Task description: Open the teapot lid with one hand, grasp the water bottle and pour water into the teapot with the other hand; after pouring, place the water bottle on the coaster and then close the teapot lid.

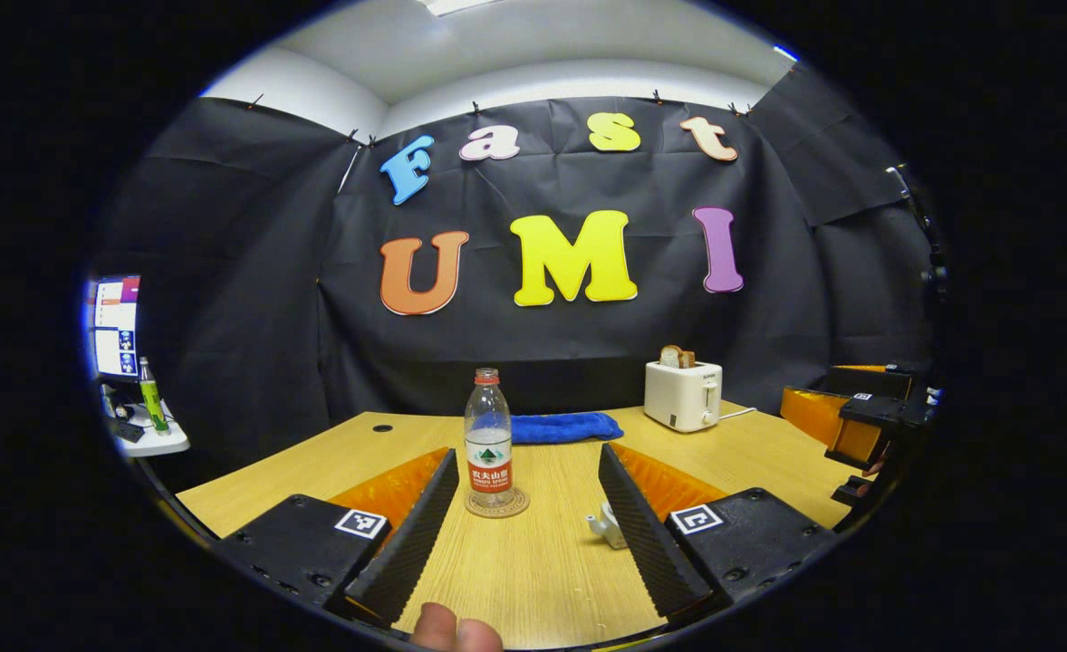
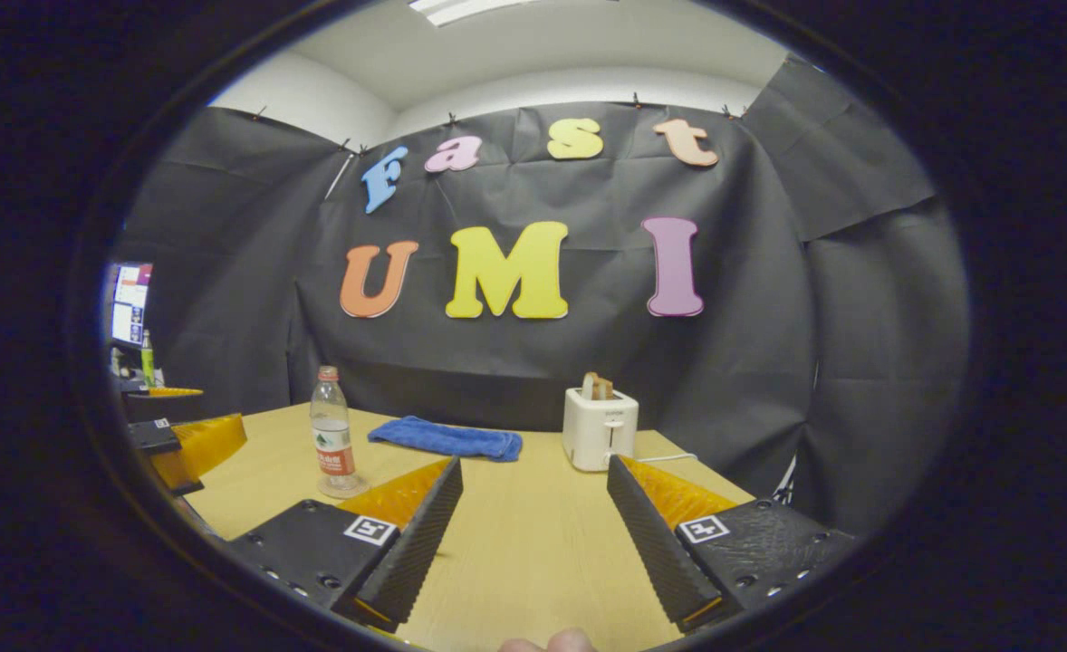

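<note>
A clear water bottle (image 1: 488,439) with a red cap and red label stands upright on a round coaster (image 1: 497,504) on the wooden table (image 1: 533,580). My left gripper (image 1: 527,453) is open, and the bottle stands a little beyond its fingertips, nearer the left finger. A small white piece (image 1: 608,523) pokes out from behind the right finger; I cannot tell what it is. My right gripper (image 2: 533,462) is open over bare table, with nothing between its fingers. From there the bottle (image 2: 332,444) and its coaster (image 2: 343,489) stand off to the left.
A blue towel (image 1: 556,427) lies behind the bottle. A white toaster (image 1: 683,395) with bread stands at the back right. The right gripper (image 1: 869,421) hangs at the table's right side, the left gripper (image 2: 180,444) at its left. A side shelf (image 1: 148,439) holds a monitor.
</note>
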A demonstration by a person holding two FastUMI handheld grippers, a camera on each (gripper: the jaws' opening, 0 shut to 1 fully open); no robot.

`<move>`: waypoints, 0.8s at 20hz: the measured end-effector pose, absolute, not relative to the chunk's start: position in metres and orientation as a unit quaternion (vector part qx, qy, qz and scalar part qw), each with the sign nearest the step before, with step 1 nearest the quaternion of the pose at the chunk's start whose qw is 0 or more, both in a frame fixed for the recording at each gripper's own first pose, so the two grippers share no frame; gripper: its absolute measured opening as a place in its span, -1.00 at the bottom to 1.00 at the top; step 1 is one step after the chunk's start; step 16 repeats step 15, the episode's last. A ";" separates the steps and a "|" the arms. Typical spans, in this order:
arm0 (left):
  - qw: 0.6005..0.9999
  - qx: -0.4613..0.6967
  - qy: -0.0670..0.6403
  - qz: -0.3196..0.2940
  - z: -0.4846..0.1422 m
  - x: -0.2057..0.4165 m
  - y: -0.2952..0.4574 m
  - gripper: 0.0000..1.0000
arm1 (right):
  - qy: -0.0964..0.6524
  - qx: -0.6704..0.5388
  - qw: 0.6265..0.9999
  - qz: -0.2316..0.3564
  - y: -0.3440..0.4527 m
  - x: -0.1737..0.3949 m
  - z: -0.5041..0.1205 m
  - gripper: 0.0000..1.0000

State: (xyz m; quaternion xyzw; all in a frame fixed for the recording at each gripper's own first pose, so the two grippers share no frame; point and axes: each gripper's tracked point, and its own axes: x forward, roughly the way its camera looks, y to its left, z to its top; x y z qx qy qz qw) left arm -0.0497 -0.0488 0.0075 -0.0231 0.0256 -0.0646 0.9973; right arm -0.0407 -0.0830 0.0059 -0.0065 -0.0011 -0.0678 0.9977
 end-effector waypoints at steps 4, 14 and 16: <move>0.999 -0.006 -0.004 -0.040 0.022 -0.067 -0.038 0.94 | -0.018 0.014 0.997 -0.075 -0.086 -0.059 0.006 0.94; 0.999 -0.005 -0.018 -0.037 0.031 -0.071 -0.024 0.94 | -0.031 0.003 0.997 -0.071 -0.069 -0.065 0.019 0.94; 0.999 -0.008 -0.018 -0.036 0.030 -0.070 -0.024 0.94 | -0.030 0.003 0.997 -0.071 -0.068 -0.064 0.018 0.94</move>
